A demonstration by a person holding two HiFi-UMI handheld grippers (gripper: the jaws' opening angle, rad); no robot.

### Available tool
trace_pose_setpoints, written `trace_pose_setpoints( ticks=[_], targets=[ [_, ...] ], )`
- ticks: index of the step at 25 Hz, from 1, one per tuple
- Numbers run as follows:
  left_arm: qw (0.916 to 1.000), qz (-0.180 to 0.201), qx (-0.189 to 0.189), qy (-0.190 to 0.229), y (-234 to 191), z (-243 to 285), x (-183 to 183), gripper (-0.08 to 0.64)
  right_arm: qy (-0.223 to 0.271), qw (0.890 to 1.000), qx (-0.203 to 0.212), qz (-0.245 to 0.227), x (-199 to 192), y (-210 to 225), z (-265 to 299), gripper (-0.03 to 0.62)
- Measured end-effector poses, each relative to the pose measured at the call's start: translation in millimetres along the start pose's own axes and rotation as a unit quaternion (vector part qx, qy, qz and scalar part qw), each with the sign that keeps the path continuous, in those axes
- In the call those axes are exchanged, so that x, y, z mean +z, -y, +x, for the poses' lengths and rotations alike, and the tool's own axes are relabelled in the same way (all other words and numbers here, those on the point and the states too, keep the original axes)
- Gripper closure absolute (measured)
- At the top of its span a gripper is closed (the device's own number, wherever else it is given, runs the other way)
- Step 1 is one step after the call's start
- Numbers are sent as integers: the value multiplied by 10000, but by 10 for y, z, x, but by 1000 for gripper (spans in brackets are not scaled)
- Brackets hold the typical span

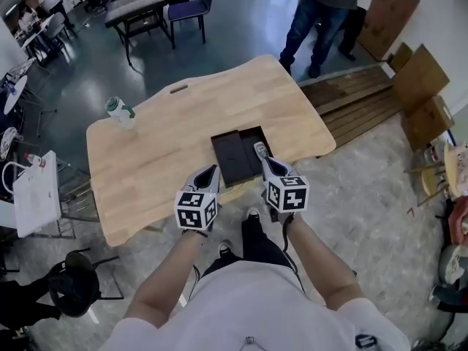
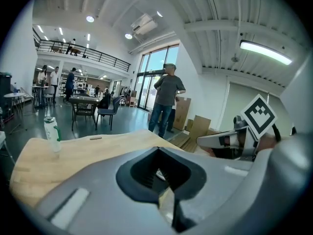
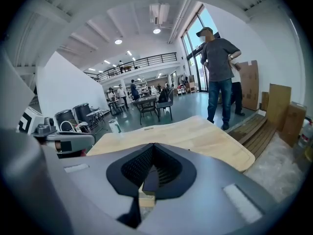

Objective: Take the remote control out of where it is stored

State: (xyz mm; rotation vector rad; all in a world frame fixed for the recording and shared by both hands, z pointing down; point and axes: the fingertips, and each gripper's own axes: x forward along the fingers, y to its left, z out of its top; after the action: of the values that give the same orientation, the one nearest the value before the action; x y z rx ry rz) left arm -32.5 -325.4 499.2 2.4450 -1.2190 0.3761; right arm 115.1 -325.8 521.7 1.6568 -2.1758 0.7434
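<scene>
A shallow black box (image 1: pixel 235 158) lies open on the wooden table (image 1: pixel 161 152) near its front edge. Its inside is dark and I cannot make out a remote control in it. My left gripper (image 1: pixel 213 170) is shut and empty, its tips just short of the box's near left corner. To its right, my right gripper (image 1: pixel 258 148) is also shut and empty, with its tips over the box's near right edge. In each gripper view the jaws meet in a closed point, at the left gripper (image 2: pixel 157 150) and at the right gripper (image 3: pixel 153 147), with the tabletop beyond.
A clear bottle with a green cap (image 1: pixel 121 112) stands at the table's far left. A person (image 1: pixel 322 13) stands beyond the far right corner, beside cardboard boxes (image 1: pixel 417 86) and a wooden pallet (image 1: pixel 358 97). A dark table and chairs (image 1: pixel 146 9) stand further back.
</scene>
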Motion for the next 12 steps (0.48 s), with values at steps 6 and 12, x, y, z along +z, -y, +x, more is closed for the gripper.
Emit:
trace_pose_setpoints(
  ticks=[6,12],
  targets=[
    [9993,-106,359,-45,-245,606,213,558,-235,9991,328,-95,220,320,627,565],
    [9964,-286,797,-79,-425,1054,411,558,-502,9952,796,-272,432,487,1101,565]
  ],
)
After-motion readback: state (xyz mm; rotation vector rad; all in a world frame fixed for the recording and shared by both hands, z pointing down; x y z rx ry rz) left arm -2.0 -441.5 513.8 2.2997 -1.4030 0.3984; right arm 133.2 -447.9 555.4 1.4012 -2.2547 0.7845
